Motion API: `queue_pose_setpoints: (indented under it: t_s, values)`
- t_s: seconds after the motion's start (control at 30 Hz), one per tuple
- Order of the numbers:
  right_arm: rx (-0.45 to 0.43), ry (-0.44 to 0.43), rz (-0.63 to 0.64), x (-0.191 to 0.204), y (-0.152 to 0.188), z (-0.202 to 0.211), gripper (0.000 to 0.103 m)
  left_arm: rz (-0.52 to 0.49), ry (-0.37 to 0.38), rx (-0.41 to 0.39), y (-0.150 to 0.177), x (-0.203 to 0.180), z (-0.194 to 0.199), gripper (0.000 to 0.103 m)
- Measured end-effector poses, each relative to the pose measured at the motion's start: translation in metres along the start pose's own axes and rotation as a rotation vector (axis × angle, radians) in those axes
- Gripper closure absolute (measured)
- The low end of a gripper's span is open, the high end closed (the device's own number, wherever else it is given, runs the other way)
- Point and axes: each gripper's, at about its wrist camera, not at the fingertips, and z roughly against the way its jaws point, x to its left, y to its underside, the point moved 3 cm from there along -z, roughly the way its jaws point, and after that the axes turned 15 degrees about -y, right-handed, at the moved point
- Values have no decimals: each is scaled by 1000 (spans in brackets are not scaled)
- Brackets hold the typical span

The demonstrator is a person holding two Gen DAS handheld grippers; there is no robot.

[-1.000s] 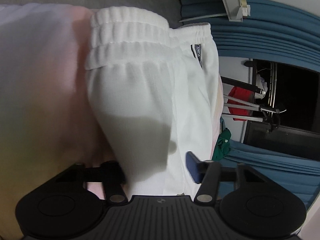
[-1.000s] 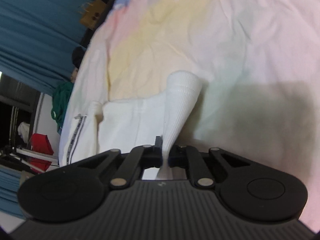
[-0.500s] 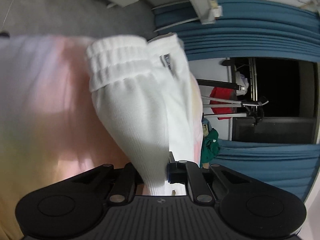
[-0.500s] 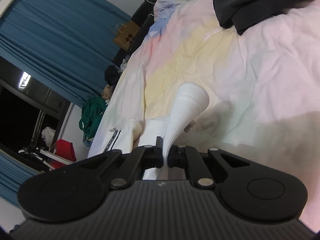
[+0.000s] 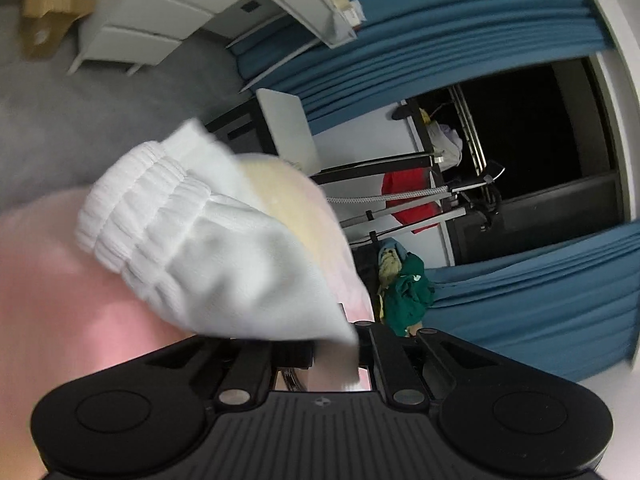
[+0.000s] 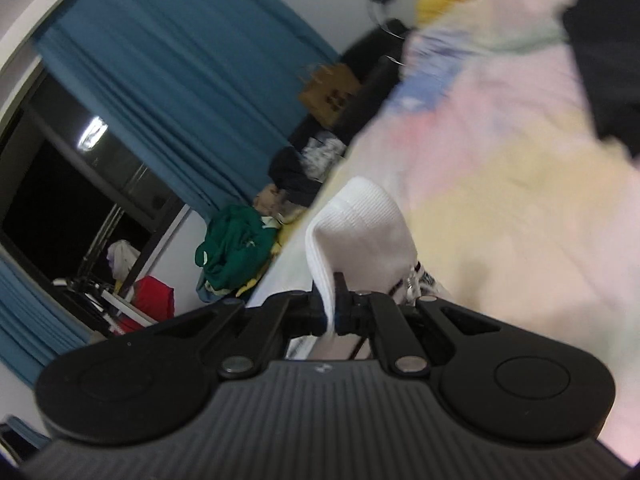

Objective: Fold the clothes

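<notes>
White trousers (image 5: 208, 256) with an elastic ribbed waistband hang bunched in front of the left wrist camera, lifted off the pastel bedsheet (image 5: 48, 280). My left gripper (image 5: 336, 350) is shut on a corner of that white cloth. In the right wrist view, a ribbed white cuff of the trousers (image 6: 360, 224) stands up from my right gripper (image 6: 338, 312), which is shut on it. A bit of black-and-white printed trim shows just right of the fingers. The pastel bedsheet (image 6: 520, 208) lies behind.
Blue curtains (image 5: 440, 48) frame a dark window. A drying rack with a red garment (image 5: 408, 196) and a green clothes heap (image 5: 408, 292) stand past the bed edge. A dark garment (image 6: 608, 56) lies on the sheet. White drawers (image 5: 136, 32) and a cardboard box (image 5: 52, 4) sit on grey floor.
Both grippers have risen, lifting the white trousers off the bed. The left gripper went from open around the cloth to shut on it. Views now tilt toward the window.
</notes>
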Motion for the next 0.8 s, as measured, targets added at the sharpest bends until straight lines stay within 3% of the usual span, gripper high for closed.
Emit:
queue_pose_setpoints:
  t_s: [0.13,0.23,0.37,0.5,0.63,0.7,0.77,0.8]
  values:
    - [20,43,102,29,-6,-89,98,-42,-88,-3,-40,-55,-77,94]
    - [51,81,157,39,2,-163,98,-66,-161,5,-61,-73,-146,94]
    - [107,160,257,31,32,-251,98,-106,-263,20,-85,-93,-237,94]
    - [166,234,300,7,61,-296,97,-134,-337,45,-92,-93,-297,94]
    - [193,196,256,-10,70,-302,93,-209,-328,42,-89,-88,-286,89]
    - [222,140,188,-16,68,-296,85,-251,-317,38,-88,-85,-276,84]
    - [253,72,129,-18,63,-282,72,-293,-307,34,-86,-82,-266,73]
    - [237,49,130,-15,61,-268,67,-316,-305,21,-83,-83,-257,53]
